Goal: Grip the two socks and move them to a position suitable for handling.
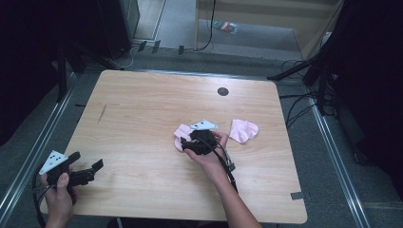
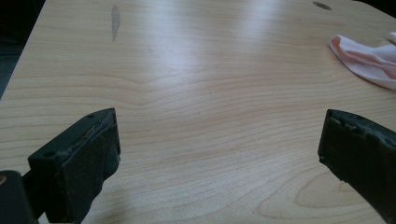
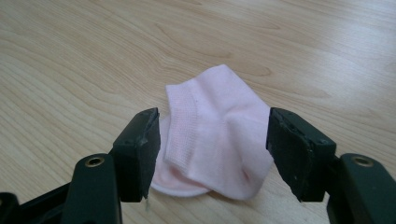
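Pale wood grain covers the bench (image 1: 142, 123), which stands on a grey floor (image 1: 247, 38) with dark gear and cables around it. Two pink socks lie on its right half, near each other but apart: one sock (image 1: 181, 134) partly under the right hand, the other sock (image 1: 244, 130) just beyond it toward the right edge. The right tongs (image 1: 186, 143) sit low over the near sock, held in the person's right hand (image 1: 211, 154). In the right gripper view the right tongs (image 3: 212, 156) stand about half open, one jaw on each side of the sock (image 3: 215, 135); the pads flank the cloth without pressing it, though whether the left pad brushes the cuff I cannot tell. That sock lies flat, folded on itself, cuff toward the left jaw. The left tongs (image 1: 88, 166) rest near the bench's front left corner in the left hand (image 1: 59, 194), well apart from both socks. In the left gripper view the left tongs (image 2: 219, 149) gape wide over bare wood, holding nothing, with a sock (image 2: 369, 58) far off at the upper right.
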### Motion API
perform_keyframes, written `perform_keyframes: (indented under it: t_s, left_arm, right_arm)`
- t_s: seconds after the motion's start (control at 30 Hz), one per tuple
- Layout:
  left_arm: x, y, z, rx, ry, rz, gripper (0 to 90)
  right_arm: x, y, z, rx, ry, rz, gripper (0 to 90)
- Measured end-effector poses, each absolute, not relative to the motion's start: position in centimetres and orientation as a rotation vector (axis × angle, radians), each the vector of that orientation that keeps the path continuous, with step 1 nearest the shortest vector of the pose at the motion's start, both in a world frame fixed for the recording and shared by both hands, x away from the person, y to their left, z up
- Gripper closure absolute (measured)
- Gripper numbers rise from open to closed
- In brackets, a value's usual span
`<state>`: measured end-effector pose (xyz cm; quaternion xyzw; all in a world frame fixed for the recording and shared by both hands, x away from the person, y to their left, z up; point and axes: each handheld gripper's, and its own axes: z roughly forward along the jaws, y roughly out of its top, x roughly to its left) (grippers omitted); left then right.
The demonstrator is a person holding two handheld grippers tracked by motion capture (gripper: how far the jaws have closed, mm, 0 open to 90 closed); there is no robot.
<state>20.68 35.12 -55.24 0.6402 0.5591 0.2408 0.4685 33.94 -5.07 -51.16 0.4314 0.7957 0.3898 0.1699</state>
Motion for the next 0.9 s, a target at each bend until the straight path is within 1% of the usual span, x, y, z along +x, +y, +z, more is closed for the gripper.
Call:
perform_keyframes:
  t_s: [0.27, 0.4, 0.57, 0.67, 0.73, 0.77, 0.87, 0.9]
  left_arm:
    - [20.7, 35.1, -55.2, 1.571, 1.370, 0.588, 0.0]
    - [20.7, 35.1, -55.2, 1.569, 1.370, 0.588, 0.0]
    - [20.7, 35.1, -55.3, 1.567, 1.369, 0.586, 0.0]
    - [20.7, 35.1, -55.3, 1.568, 1.370, 0.586, 0.0]
    - [20.7, 35.1, -55.3, 1.562, 1.372, 0.585, 0.0]
    - [20.7, 35.1, -55.3, 1.563, 1.374, 0.586, 0.0]
    - [20.7, 35.1, -55.2, 1.571, 1.373, 0.590, 0.0]
    - [20.7, 35.1, -55.2, 1.570, 1.374, 0.590, 0.0]
  right_arm:
    - [34.9, -3.9, -52.1, 1.222, 2.296, 1.085, 34.3]
    - [35.7, -3.1, -53.0, 1.227, 2.312, 1.051, 31.6]
    - [35.9, -2.7, -53.8, 1.234, 2.307, 1.017, 32.3]
    - [35.8, -2.6, -54.4, 1.222, 2.297, 0.998, 34.9]
    - [35.7, -2.6, -54.5, 1.219, 2.276, 0.994, 42.6]
    - [35.6, -2.7, -54.5, 1.228, 2.267, 0.989, 44.5]
    - [35.6, -2.8, -54.4, 1.234, 2.262, 0.977, 48.5]
    - [35.6, -2.8, -54.4, 1.234, 2.262, 0.977, 48.5]
